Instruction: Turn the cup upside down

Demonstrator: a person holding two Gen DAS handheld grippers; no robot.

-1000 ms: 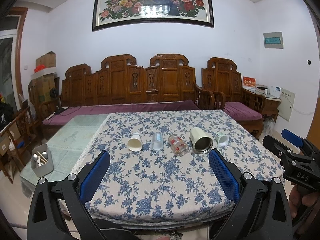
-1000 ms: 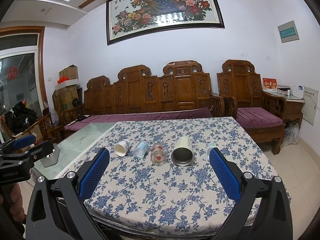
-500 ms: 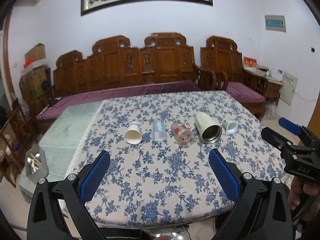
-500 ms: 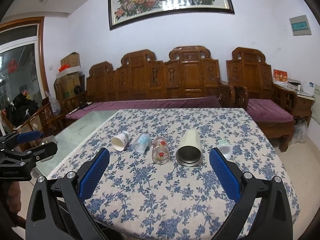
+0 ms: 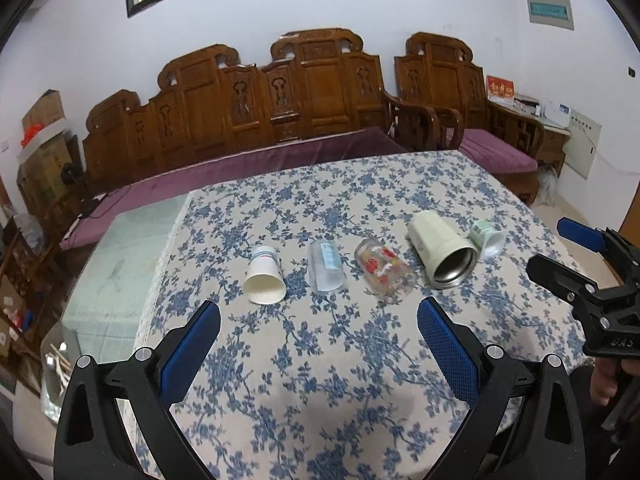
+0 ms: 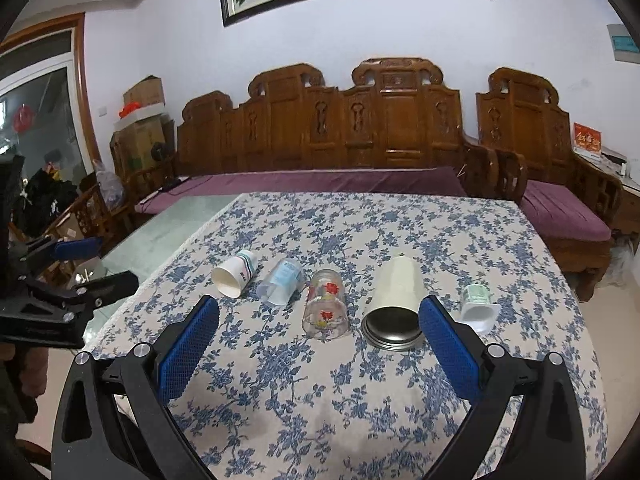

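Several cups lie on their sides in a row on the floral tablecloth (image 5: pixel 320 360): a white paper cup (image 5: pixel 264 276) (image 6: pixel 234 273), a clear plastic cup (image 5: pixel 326 266) (image 6: pixel 281 282), a glass with red flowers (image 5: pixel 384 270) (image 6: pixel 325 304), a cream steel-lined tumbler (image 5: pixel 442 250) (image 6: pixel 394 298) and a small green-and-white cup (image 5: pixel 486 236) (image 6: pixel 477 304). My left gripper (image 5: pixel 318 340) is open and empty, above the table short of the row. My right gripper (image 6: pixel 318 340) is open and empty, near the glass and tumbler.
The right gripper shows at the right edge of the left wrist view (image 5: pixel 588 288); the left gripper shows at the left edge of the right wrist view (image 6: pixel 60 300). A carved wooden bench (image 6: pixel 360 140) stands behind the table. Bare green glass tabletop (image 5: pixel 120 272) lies left of the cloth.
Both grippers have moved forward and tilted down toward the row of cups, which now looks larger and nearer. The cups have not moved. Both grippers stay open.
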